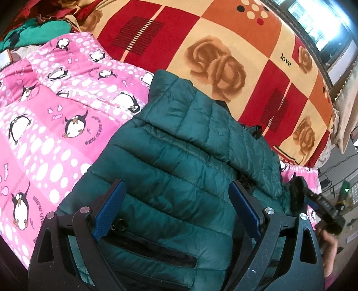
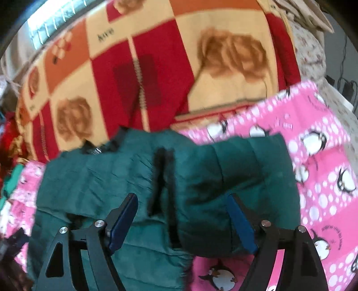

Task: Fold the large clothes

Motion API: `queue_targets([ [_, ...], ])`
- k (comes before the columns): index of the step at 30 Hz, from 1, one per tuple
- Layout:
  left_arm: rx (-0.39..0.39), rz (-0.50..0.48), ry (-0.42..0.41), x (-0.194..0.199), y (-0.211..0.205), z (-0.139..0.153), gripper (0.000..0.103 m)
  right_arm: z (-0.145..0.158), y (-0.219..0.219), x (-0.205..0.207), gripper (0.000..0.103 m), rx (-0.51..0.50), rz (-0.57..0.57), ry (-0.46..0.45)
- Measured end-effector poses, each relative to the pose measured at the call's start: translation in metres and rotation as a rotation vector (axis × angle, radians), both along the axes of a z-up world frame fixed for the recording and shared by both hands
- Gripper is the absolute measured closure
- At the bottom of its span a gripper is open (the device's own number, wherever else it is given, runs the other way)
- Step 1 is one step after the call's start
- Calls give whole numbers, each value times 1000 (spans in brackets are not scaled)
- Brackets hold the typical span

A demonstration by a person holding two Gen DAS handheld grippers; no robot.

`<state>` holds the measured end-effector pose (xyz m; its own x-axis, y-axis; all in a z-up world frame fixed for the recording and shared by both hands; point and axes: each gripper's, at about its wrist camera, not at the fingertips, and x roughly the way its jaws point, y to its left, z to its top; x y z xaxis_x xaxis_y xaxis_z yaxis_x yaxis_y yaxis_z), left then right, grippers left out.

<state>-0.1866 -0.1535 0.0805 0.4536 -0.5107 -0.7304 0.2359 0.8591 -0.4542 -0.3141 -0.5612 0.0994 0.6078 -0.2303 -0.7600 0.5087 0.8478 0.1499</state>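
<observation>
Left tongs (image 1: 176, 201), right tongs (image 2: 182, 211) spread wide, gripping nothing, over green jacket (image 1: 179, 145).

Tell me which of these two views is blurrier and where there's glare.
Right wrist view is motion-blurred: the jacket and blanket look smeared. Left wrist view is sharp, with penguin prints crisp on the blanket. Glare: blown-out window top right on the left view, top left on the right.

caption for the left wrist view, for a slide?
Open left tongs poised over a teal puffer jacket lying on a pink penguin blanket and a rose-print bedspread.
</observation>
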Motion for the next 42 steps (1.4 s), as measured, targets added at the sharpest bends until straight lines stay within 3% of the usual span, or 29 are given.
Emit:
queue_targets([
  [3,5,1,3,1,-2,-2,10,-23,-2,8,24,-29,-15,64],
  [6,7,-1,9,3,-3,-4,10,-32,-13,8,26,-32,-53,56],
  [7,9,-2,7,2,-3,-5,10,-33,-17,7,31,-15,-60,46],
  [8,11,-4,4,2,-3,-5,10,-35,-22,5,49,4,-68,38],
  [9,12,-5,3,2,-4,-5,10,-36,-30,2,60,35,-74,29],
  [12,8,-5,6,3,-3,-6,10,-29,-44,-17,80,154,-82,-70],
  [15,3,-5,12,3,-4,-7,10,-13,-48,-34,87,193,-64,-144],
  [22,3,-24,-10,-3,-9,0,10,25,-29,-31,88,226,10,-256],
  [35,29,-6,-97,-1,5,26,10,62,18,10,88,240,131,-330],
  [42,14,10,-89,5,15,26,10,77,48,40,88,263,213,-354],
])
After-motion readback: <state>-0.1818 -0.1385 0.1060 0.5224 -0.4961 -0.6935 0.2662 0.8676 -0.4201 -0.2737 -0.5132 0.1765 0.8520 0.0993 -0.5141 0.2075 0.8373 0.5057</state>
